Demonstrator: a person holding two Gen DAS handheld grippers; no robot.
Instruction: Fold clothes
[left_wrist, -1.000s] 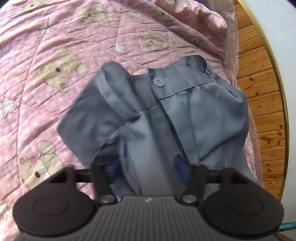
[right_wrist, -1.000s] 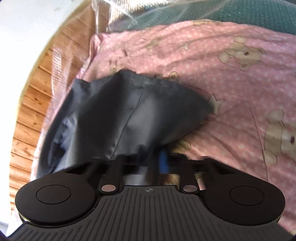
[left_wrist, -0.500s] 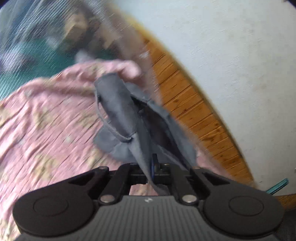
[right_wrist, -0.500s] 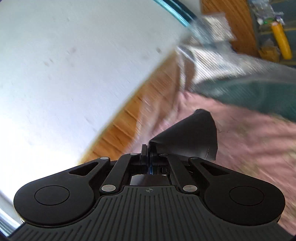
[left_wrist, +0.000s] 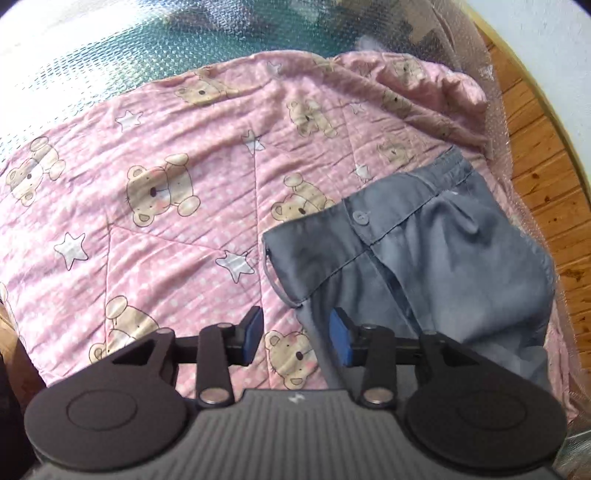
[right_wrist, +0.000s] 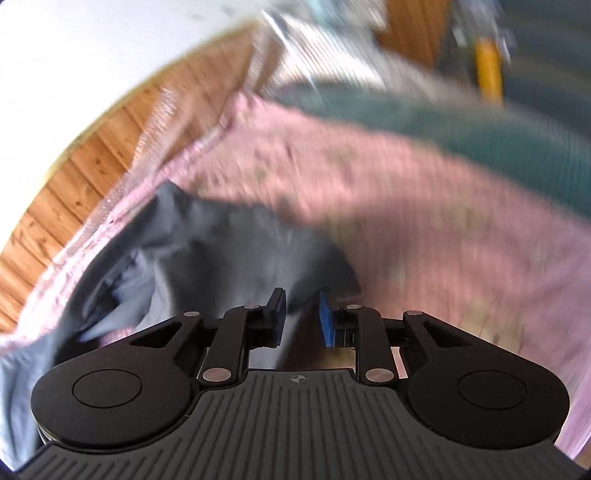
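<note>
1. The pink quilt (left_wrist: 166, 192) carries the work; the grey trousers (left_wrist: 424, 258) lie on it ahead and to the right of the left gripper's jaws, waistband button up.
2. The left gripper (left_wrist: 295, 332) is opening, jaws part-wide; a cloth edge sits between the pads, unpressed. It should clear the cloth before moving off.
3. The right gripper (right_wrist: 299, 317) is opening too (view blurred), jaws narrow, the trousers (right_wrist: 207, 251) just ahead and left; cloth between them is unclear.
</note>
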